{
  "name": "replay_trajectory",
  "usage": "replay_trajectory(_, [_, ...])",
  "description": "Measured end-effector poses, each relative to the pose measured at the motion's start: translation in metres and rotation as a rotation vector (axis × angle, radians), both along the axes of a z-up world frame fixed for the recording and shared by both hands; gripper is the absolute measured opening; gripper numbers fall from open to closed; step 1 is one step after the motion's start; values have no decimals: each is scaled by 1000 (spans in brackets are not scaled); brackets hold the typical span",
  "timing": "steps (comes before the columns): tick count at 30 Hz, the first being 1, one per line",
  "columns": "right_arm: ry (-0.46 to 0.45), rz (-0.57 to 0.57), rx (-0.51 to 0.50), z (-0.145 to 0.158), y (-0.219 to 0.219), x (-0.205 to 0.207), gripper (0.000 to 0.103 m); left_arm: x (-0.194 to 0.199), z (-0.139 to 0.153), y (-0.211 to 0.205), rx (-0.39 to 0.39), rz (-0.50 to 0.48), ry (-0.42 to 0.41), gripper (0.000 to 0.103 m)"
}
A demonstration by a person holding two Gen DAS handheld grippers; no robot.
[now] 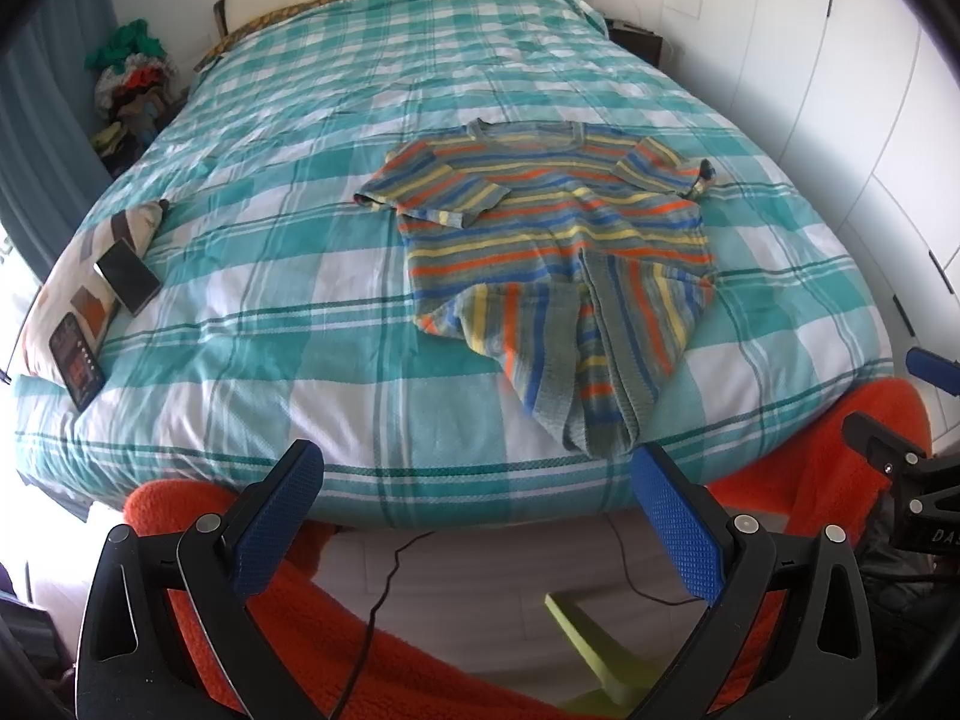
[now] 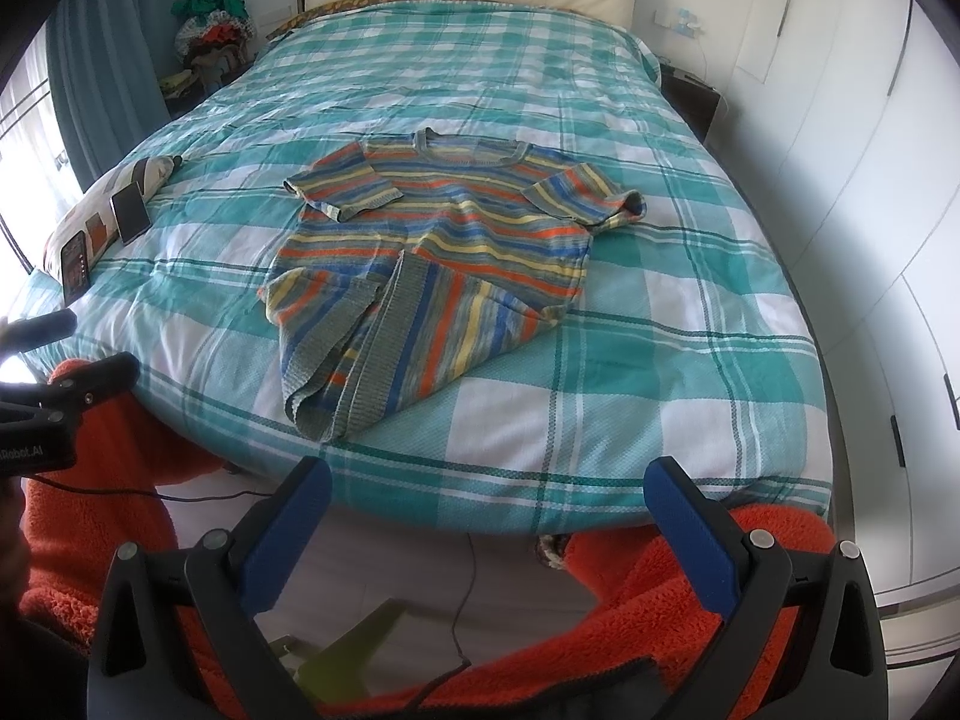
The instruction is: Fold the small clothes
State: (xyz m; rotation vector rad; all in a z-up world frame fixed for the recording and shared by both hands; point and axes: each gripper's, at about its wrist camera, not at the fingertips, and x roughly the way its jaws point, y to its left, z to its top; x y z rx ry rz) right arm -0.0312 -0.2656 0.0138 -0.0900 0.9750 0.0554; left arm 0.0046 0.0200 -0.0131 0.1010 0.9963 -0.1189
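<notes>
A small striped knit sweater [image 1: 558, 240] in orange, blue, yellow and grey lies on the teal checked bedspread [image 1: 270, 312]. Its neck points to the headboard; both short sleeves are folded inward and the hem is rumpled and bunched near the foot edge. In the right wrist view the sweater [image 2: 438, 252] lies ahead and slightly left. My left gripper [image 1: 477, 468] hangs open below the bed's foot edge, nothing between its blue pads. My right gripper [image 2: 489, 489] is open too, short of the mattress edge. Each gripper's black body shows at the margin of the other view.
Two phones [image 1: 127, 276] and a patterned pillow [image 1: 129, 228] lie at the bed's left side. A pile of clothes [image 1: 129, 84] stands at the far left by a curtain. White wardrobe doors [image 2: 870, 180] line the right. Orange fleece [image 1: 780, 480], a cable [image 1: 390, 576] and a green object sit below.
</notes>
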Motion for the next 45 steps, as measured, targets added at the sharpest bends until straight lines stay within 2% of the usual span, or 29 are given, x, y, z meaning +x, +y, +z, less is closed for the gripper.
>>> replay_trajectory(23, [8, 2, -5, 0, 0, 1, 103, -1, -2, 5, 2, 4, 4, 102])
replay_trajectory(30, [-42, 14, 7, 4, -10, 20, 103, 5, -9, 41, -2, 116, 28, 102])
replay_trajectory(34, [27, 93, 5, -24, -1, 55, 103, 6, -11, 46, -15, 147, 44, 102])
replay_trajectory(38, [81, 175, 99, -55, 25, 111, 102, 4, -9, 39, -17, 140, 52, 102])
replay_trajectory(40, [86, 172, 128, -63, 33, 144, 101, 2, -8, 35, -12, 135, 54, 102])
replay_trajectory(42, [112, 155, 126, -72, 43, 184, 93, 1, -7, 34, -4, 136, 54, 102])
replay_trajectory(43, [164, 151, 112, -81, 51, 205, 92, 0, -6, 35, 0, 141, 54, 102])
replay_trajectory(44, [223, 136, 113, -91, 58, 222, 85, -1, -6, 36, -1, 148, 54, 102])
replay_trajectory(45, [257, 116, 160, -97, 62, 234, 76, -1, -7, 37, -4, 155, 55, 102])
